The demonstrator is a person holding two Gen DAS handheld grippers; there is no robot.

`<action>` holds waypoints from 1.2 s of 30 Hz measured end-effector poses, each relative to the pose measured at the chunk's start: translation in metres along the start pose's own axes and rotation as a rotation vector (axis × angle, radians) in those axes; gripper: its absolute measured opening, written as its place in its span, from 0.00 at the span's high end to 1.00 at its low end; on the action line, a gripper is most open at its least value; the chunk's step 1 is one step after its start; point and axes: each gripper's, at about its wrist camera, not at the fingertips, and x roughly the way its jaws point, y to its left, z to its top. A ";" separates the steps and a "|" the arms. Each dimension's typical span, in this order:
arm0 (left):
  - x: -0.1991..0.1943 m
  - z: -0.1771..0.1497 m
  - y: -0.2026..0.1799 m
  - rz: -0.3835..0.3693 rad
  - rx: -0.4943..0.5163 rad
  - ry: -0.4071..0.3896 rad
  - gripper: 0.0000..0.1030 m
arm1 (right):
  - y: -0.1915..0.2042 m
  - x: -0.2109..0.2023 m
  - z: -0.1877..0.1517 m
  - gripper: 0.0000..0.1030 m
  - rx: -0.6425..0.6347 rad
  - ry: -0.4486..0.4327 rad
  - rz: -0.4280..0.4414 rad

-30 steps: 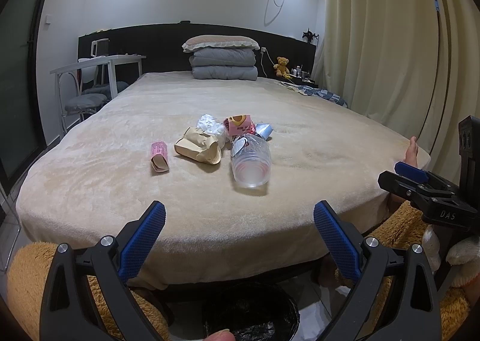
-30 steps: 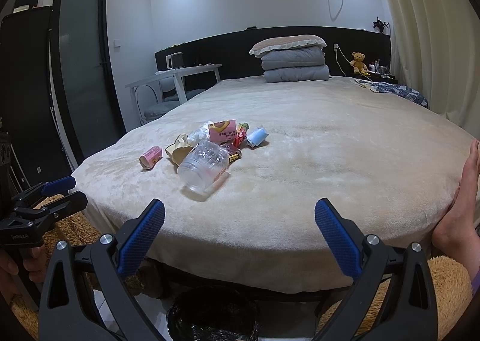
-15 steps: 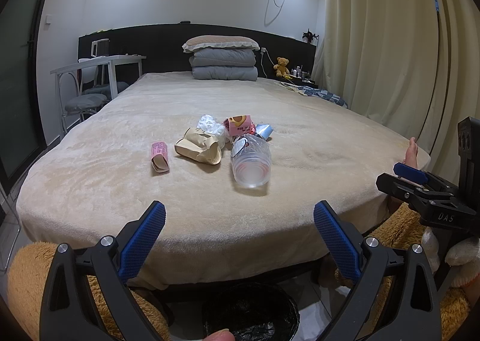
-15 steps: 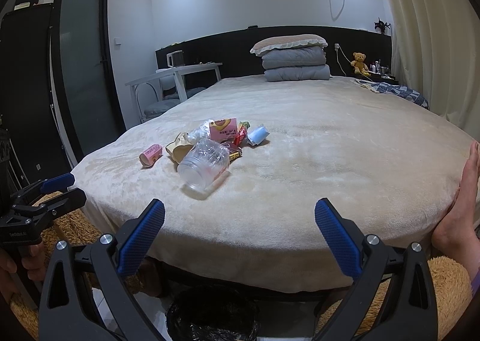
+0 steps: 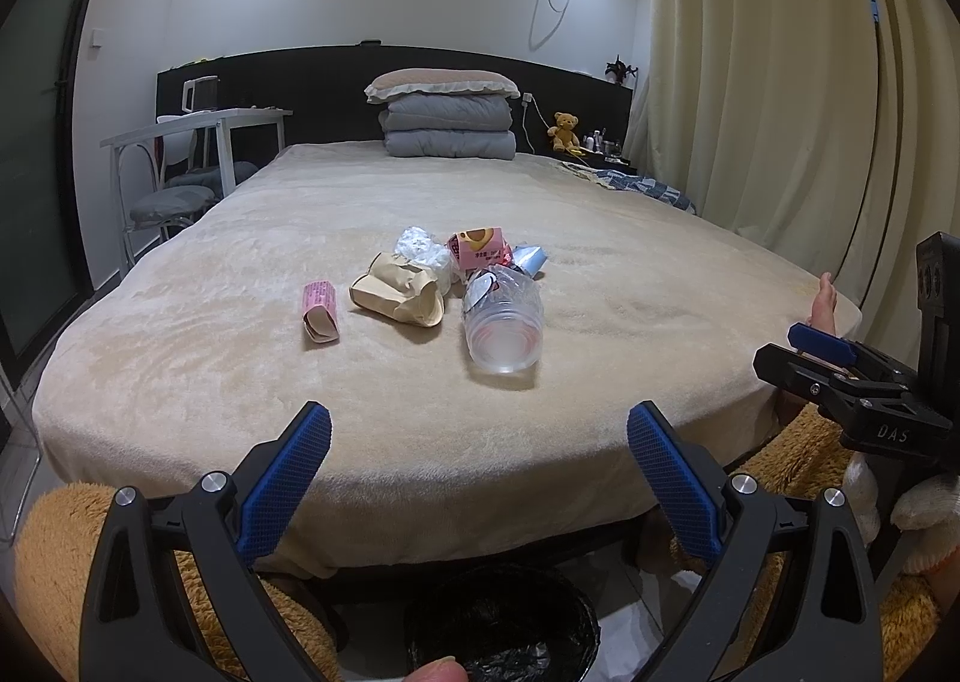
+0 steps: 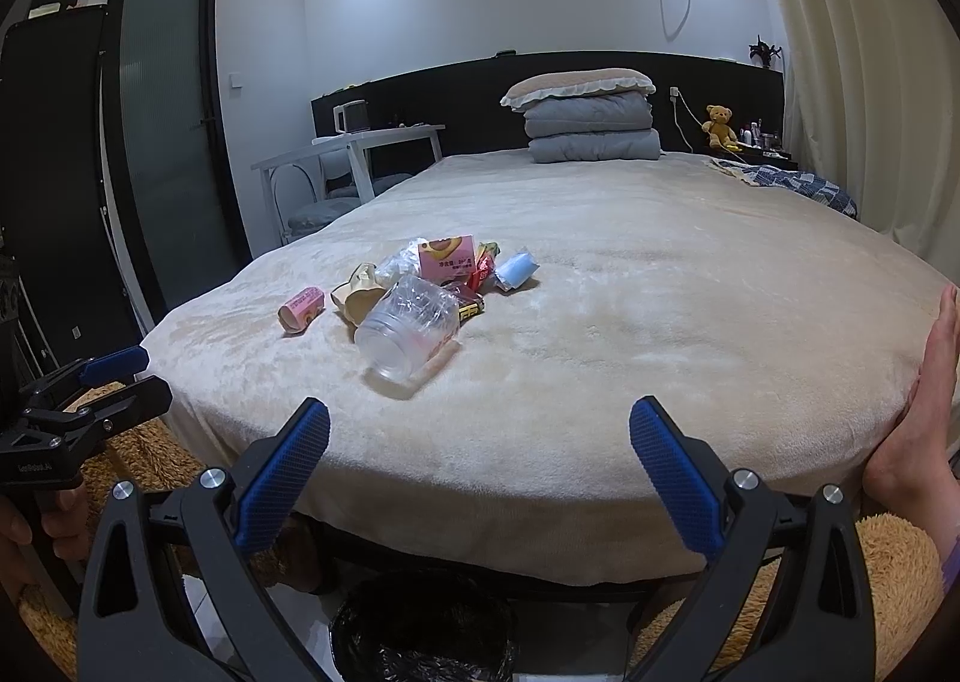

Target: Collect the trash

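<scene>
A wide bed (image 5: 540, 214) under a cream plush blanket fills both views. At its head edge lies a stack of folded grey bedding (image 5: 447, 133) topped by a pillow (image 5: 441, 82). On the floor below the foot edge stands a bin lined with a black bag (image 5: 504, 628), between the two tools and directly under them.

The left gripper (image 5: 477, 463) hangs off the foot edge with its blue-padded jaws spread wide and nothing between them. The right gripper (image 6: 480, 460) is the same: jaws wide apart, empty, short of the blanket (its side profile also shows at the right edge of the left wrist view).

The trash sits in one cluster on the blanket, nearer the foot edge than the head and a little toward the left side. Nearest the foot edge lies a clear plastic bottle (image 5: 504, 319) on its side, base toward the cameras. Just left of it, a crumpled brown paper bag (image 5: 399, 298). Behind these, touching, a pink snack carton (image 5: 477, 249), crumpled clear plastic (image 5: 420, 250) and a pale blue wrapper (image 5: 531, 259). A small pink roll (image 5: 321, 313) lies apart, left of the paper bag.
</scene>
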 end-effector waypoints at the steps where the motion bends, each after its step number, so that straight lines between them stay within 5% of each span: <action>1: 0.000 0.000 0.000 0.001 0.001 0.001 0.07 | 0.000 0.000 0.000 0.03 0.001 0.000 0.000; 36: 0.003 -0.004 0.003 0.013 -0.008 0.015 0.07 | 0.002 -0.001 0.002 0.03 -0.006 -0.004 -0.005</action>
